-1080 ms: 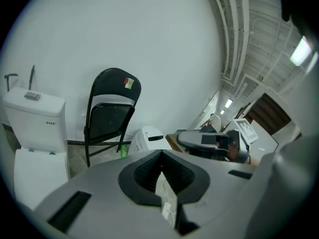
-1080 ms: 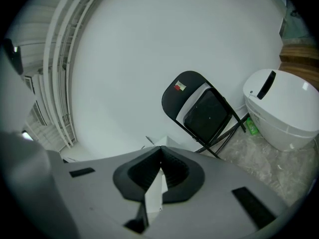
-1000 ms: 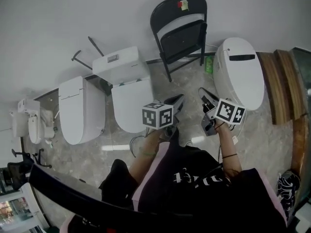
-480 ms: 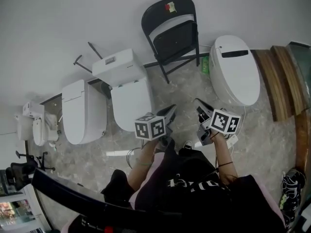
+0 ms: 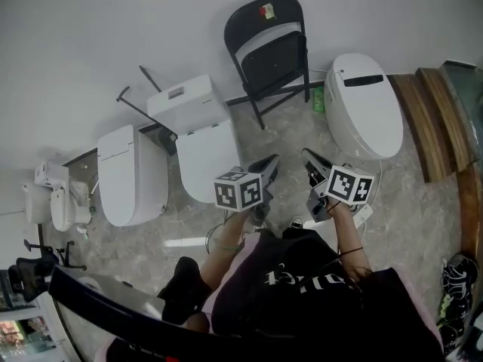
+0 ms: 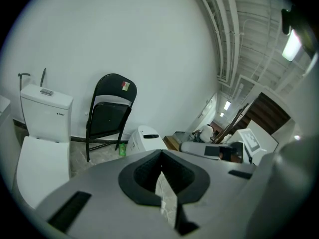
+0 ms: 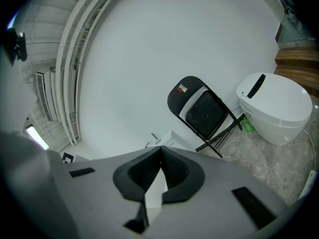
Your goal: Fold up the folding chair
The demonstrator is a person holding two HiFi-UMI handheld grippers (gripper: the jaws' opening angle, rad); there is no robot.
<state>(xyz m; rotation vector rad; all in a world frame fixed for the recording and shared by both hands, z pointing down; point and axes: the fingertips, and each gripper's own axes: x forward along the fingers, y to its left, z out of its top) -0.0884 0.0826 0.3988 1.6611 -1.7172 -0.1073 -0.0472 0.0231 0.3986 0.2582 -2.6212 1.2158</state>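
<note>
**Black folding chair [image 5: 270, 47] by the wall, both sets of jaws shut**

Grey jaws of the left gripper [image 6: 160, 156] are pressed together, and nothing is held between them. The jaws of the right gripper [image 7: 160, 156] are shut the same way, with nothing in them. Both grippers are held side by side, low over the floor [image 5: 290, 130], in front of the person [image 5: 302, 292]. They are pointed toward the white wall [image 5: 113, 29].

The folding chair is well apart from both grippers and is not touched. It is stood on its thin legs against the wall, between two white toilets. A toilet with a tank [image 5: 192, 127] is just beside it on the left of the head view. A round toilet [image 5: 367, 104] is near it on the right. A small green bottle [image 5: 318, 99] is set on the floor between the chair and the round toilet. A red and pale sticker is seen at the top of the chair back. The floor is made of grey stone with pale marks.
</note>
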